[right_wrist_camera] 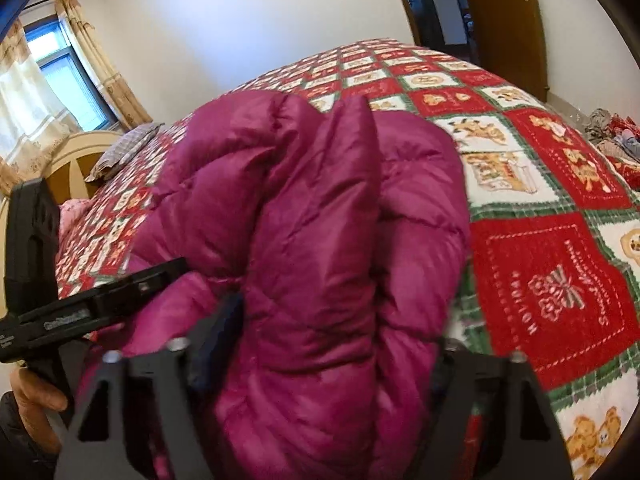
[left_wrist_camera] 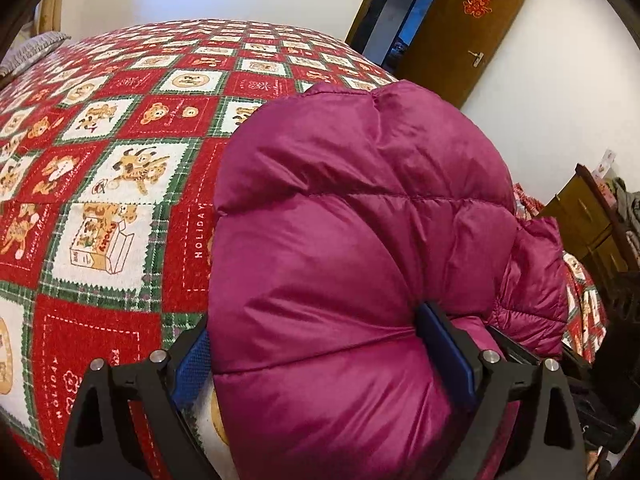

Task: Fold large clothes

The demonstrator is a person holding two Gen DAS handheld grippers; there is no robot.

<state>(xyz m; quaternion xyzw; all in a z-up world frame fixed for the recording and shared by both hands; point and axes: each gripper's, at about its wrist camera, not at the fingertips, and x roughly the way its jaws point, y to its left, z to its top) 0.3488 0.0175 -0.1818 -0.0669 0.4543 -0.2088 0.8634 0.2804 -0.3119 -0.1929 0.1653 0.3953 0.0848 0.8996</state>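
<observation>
A magenta puffer jacket [left_wrist_camera: 360, 208] lies bunched on the bed, filling the middle of both views; in the right wrist view the jacket [right_wrist_camera: 312, 240] stands up in thick folds. My left gripper [left_wrist_camera: 320, 356] is shut on a fat roll of the jacket, its blue pads [left_wrist_camera: 452, 352] pressing in from both sides. My right gripper [right_wrist_camera: 332, 344] is shut on another thick fold of the jacket; its right finger is mostly hidden by fabric. The left gripper's black body [right_wrist_camera: 80, 312] shows at the left of the right wrist view, held by a hand [right_wrist_camera: 36, 392].
The bed has a red, white and green holiday-print cover [left_wrist_camera: 112, 184], which also shows in the right wrist view [right_wrist_camera: 552, 280]. A pillow [right_wrist_camera: 124, 148] and headboard [right_wrist_camera: 76, 164] are at the far left. A brown door [left_wrist_camera: 468, 32], a wooden cabinet [left_wrist_camera: 588, 224] and piled clothes [right_wrist_camera: 612, 128] stand to the right.
</observation>
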